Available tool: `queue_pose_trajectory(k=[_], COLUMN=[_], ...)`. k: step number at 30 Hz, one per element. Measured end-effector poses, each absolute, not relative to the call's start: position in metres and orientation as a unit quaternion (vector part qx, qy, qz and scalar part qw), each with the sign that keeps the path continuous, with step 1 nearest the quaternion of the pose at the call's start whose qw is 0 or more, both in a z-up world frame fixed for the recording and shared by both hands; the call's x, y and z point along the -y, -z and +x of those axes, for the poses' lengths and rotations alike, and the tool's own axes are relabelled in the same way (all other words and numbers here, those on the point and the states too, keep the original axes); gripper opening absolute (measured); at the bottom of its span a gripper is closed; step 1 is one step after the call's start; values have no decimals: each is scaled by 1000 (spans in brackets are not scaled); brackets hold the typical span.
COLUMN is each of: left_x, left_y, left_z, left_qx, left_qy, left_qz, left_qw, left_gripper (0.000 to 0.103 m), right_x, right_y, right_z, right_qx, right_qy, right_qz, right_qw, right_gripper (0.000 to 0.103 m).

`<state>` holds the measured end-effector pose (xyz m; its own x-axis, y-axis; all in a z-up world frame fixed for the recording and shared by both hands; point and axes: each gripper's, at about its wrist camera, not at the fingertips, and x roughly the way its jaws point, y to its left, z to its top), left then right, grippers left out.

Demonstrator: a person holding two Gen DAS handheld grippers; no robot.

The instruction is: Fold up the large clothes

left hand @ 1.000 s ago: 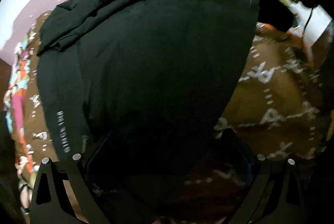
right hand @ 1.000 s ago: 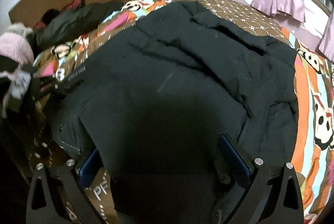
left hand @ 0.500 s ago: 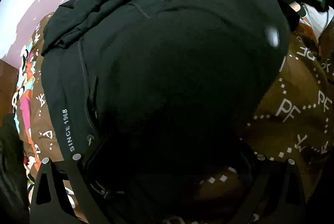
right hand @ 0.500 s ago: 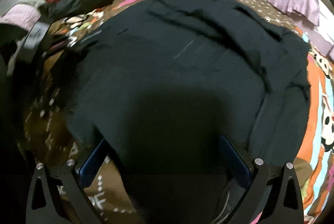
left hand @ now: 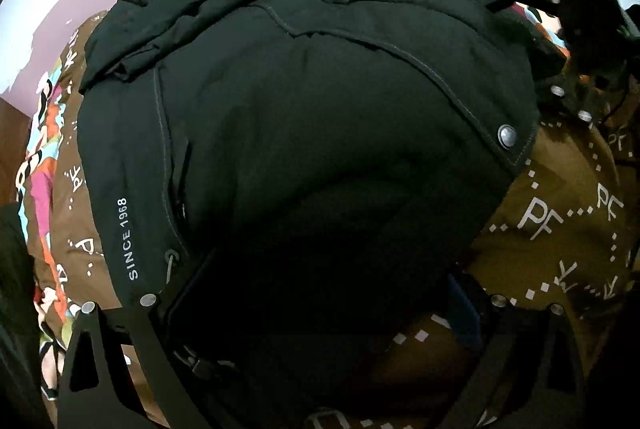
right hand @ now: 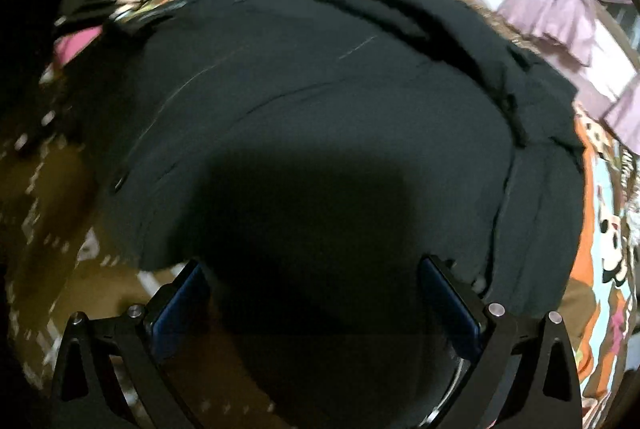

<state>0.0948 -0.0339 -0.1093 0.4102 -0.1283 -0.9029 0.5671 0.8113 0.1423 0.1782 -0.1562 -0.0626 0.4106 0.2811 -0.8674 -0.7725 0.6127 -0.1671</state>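
the black padded jacket [left hand: 320,109] lies spread on the patterned bedspread [left hand: 560,229], its long axis running away from both tongs, hem nearest. the left tongs [left hand: 320,309] and right tongs [right hand: 316,293] both stand wide open with the hem between their fingers, neither visibly nearer, gripping nothing yet.

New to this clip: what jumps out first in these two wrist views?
A bulky black jacket fills the centre of both views, lying on a brown patterned bedspread. White "SINCE 1968" lettering runs along its edge at lower left, a metal snap at right. Lilac curtains hang upper right in the right wrist view.
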Motion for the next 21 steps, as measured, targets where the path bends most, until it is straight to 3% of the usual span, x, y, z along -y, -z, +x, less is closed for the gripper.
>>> queue_pose_trajectory(k=[7, 14, 21], left_x=[34, 34, 37], left_y=[104, 95, 104], left_z=[91, 83, 82], left_qx=[-493, -464, -473], left_qy=[220, 207, 185], left_qz=[217, 236, 258], left_qw=[813, 828, 822], left_gripper=[98, 98, 98], right_x=[144, 137, 130], right_y=[31, -27, -26], right_z=[206, 255, 256], right_qx=[-399, -421, -424], right_qy=[-307, -314, -322], right_qz=[-278, -167, -167], right_qw=[818, 834, 830], right_gripper=[103, 103, 103])
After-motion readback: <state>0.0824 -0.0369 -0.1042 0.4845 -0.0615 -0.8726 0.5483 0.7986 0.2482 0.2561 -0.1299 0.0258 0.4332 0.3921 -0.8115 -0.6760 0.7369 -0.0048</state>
